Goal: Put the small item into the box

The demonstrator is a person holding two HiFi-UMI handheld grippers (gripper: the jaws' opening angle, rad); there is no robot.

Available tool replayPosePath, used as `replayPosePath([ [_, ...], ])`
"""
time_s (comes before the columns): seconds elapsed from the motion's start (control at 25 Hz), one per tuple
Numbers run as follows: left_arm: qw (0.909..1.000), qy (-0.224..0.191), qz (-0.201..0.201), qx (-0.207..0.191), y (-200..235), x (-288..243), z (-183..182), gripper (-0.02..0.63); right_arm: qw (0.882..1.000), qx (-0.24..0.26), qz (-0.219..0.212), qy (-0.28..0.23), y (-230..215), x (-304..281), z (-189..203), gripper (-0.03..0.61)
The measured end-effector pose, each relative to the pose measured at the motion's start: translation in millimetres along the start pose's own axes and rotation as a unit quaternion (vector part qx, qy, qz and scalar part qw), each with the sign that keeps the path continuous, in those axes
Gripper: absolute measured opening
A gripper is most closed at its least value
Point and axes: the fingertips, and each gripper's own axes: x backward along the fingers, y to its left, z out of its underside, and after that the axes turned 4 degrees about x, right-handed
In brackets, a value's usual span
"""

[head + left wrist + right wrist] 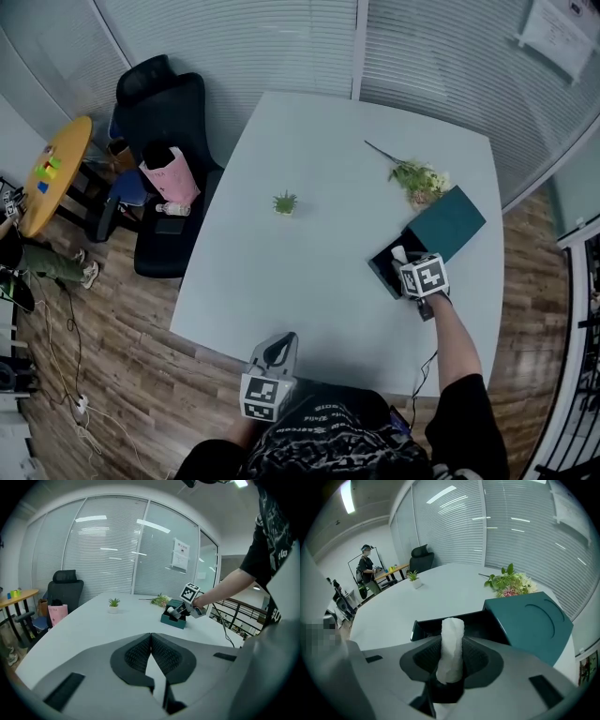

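Observation:
A small white roll [451,648] stands upright between the jaws of my right gripper [451,660], which is shut on it. The roll's top [399,254] shows above the open dark teal box [386,265] at the table's right side. In the right gripper view the box's dark inside [476,624] lies just beyond the roll, and its lid [532,620] leans back to the right. My left gripper [274,354] hangs at the table's near edge, shut with nothing in it [151,654]. In the left gripper view the box [174,618] and the right gripper [183,609] are far off.
A small potted plant [285,202] stands mid-table, and a flower sprig [412,177] lies behind the box. A black chair [159,122] with a pink bag [170,175] stands left of the table [309,272], beside a yellow round table [56,172]. A person [365,569] stands far off.

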Motion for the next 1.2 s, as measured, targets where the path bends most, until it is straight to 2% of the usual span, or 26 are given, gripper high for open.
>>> replayPosePath([
  [0.32,1.0,0.003,0.004,0.002,-0.3,-9.8,1.3,0.018,0.998,0.021,-0.029,0.049,6.6,-7.3,3.5,0.143],
  [0.52,0.9999,0.008,0.008,0.004,0.1,-14.5,1.8,0.018,0.99,0.06,-0.054,0.114,15.9,-14.1,14.5,0.146],
  [0.68,0.9998,0.008,0.013,0.013,0.6,-18.8,0.1,0.018,0.984,0.082,-0.049,0.152,16.8,-19.4,20.3,0.144],
  [0.8,0.9997,0.01,0.016,0.014,-0.3,-21.4,2.1,0.018,0.982,0.089,-0.02,0.167,14.1,-23.2,23.1,0.144],
  [0.88,0.9997,0.01,0.016,0.017,0.3,-22.8,3.0,0.018,0.98,0.095,-0.007,0.172,12.7,-24.6,24.1,0.149],
  [1.2,0.9991,0.01,0.0,0.042,13.0,-20.7,4.0,0.018,0.981,0.09,-0.003,0.173,12.3,-24.1,23.9,0.156],
])
